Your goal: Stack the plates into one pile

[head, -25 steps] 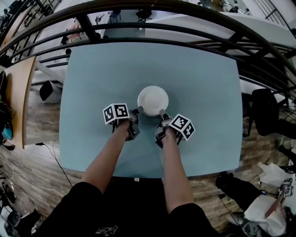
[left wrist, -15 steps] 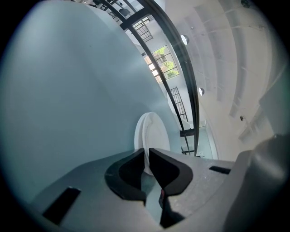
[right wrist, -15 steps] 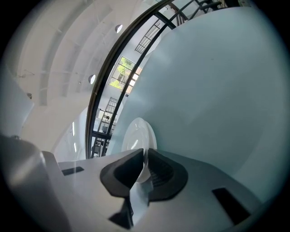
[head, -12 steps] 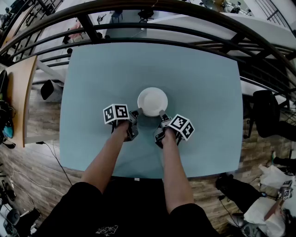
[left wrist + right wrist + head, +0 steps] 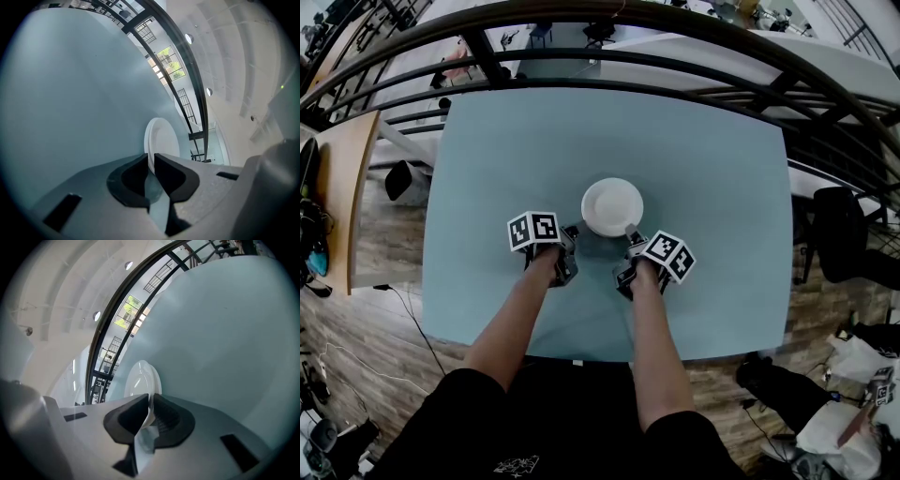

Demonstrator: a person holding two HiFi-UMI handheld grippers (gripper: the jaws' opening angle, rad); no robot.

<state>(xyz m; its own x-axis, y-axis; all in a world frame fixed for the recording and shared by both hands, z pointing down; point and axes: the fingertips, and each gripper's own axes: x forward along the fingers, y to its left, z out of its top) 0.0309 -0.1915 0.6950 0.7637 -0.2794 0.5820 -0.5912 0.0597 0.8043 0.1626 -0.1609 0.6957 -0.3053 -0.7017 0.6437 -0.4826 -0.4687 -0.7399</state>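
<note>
Currently white plate (image 5: 612,206) sits over middle of pale blue bench (image 5: 487,159), gripped at near rim from both sides. Narrow left tool (image 5: 151,159) has jaws clamped on near-left rim. Equally narrow right tool (image 5: 150,401) has jaws clamped on near-right rim. Grey shadow (image 5: 600,246) on bench between tools, just under plate edge. Cannot tell whether single plate or pile. Dark railing (image 5: 675,37) beyond far bench edge.

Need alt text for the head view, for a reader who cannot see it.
Seen from above, a person's left claw and right claw both pinch the near rim of a white plate in the middle of a pale blue table. A dark railing curves past the table's far edge.
</note>
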